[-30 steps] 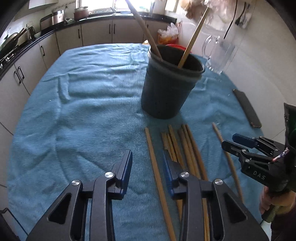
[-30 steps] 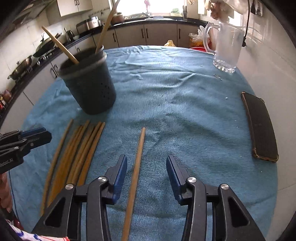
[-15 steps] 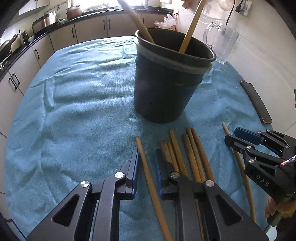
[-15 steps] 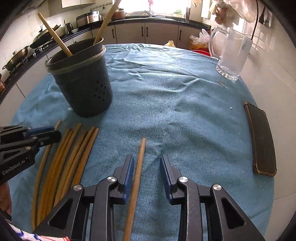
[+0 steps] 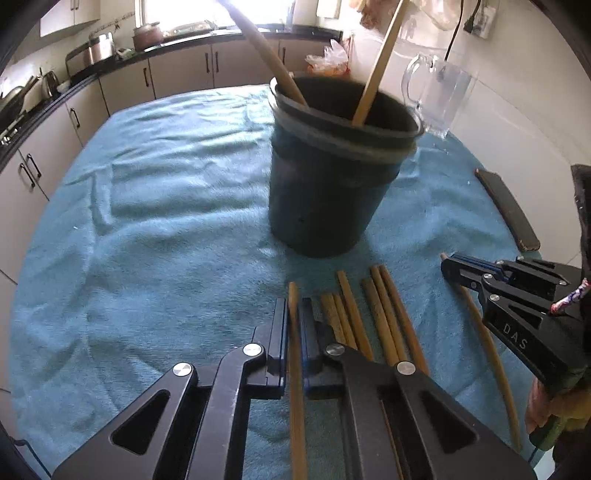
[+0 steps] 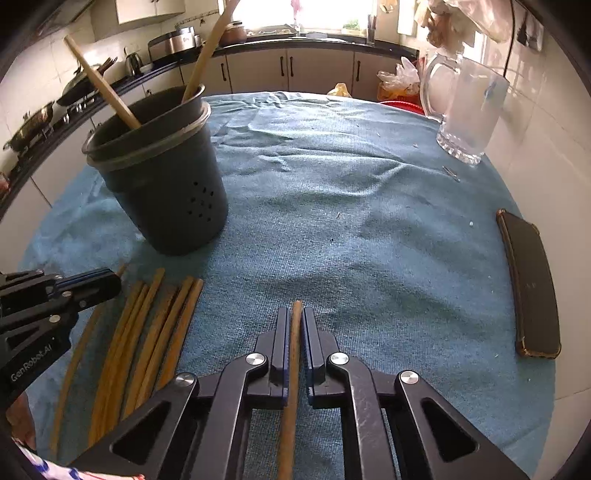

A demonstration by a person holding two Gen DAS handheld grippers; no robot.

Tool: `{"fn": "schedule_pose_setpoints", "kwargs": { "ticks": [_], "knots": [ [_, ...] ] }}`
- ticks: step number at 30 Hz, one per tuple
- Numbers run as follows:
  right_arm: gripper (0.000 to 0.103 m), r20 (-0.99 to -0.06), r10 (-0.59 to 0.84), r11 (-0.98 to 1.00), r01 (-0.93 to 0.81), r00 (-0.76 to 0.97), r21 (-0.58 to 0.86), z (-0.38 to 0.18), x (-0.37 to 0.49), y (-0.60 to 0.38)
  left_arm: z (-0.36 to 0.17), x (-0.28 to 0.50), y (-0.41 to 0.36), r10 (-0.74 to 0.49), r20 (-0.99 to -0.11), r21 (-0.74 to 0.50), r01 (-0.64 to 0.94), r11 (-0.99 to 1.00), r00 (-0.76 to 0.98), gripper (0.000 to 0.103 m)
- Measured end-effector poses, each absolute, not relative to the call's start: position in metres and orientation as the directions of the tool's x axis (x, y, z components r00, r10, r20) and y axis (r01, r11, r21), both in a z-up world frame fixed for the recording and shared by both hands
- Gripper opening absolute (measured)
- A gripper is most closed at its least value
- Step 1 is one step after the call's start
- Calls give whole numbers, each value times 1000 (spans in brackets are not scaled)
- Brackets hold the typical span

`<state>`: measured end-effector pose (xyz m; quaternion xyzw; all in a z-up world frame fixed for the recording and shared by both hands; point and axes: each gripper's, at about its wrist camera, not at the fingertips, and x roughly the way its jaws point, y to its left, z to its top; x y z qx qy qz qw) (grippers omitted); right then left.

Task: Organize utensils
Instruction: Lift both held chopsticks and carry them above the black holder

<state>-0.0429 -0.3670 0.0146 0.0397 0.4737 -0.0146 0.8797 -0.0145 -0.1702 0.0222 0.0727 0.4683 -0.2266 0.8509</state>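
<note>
Daylight was your only source: the window [image 6: 295,22] at 12 o'clock blew out to pure white in both views. It backlit the utensil holder [image 5: 332,177], whose near wall read almost black, and threw a soft shadow toward 6 o'clock on the blue cloth [image 6: 369,221]. The white wall tiles [image 5: 517,110] at 2 o'clock glared, washed out. The glass pitcher [image 6: 465,107] looked hazy against that. In the left view you had motion blur on the holder's rim and the cloth folds at 9 o'clock; the right view was sharper. Heavy fisheye bending at the edges, black vignette in all corners. Exposure on the cloth was fine.
</note>
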Motion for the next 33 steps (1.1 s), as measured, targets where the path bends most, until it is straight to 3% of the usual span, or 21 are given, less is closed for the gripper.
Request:
{"fn": "schedule_pose_setpoints", "kwargs": {
  "ticks": [33],
  "knots": [
    [6,-511,59,985,34,858,171,158,-181,-366,176,-146,-109,-474,-506,-128,481,868,721,5]
  ]
}}
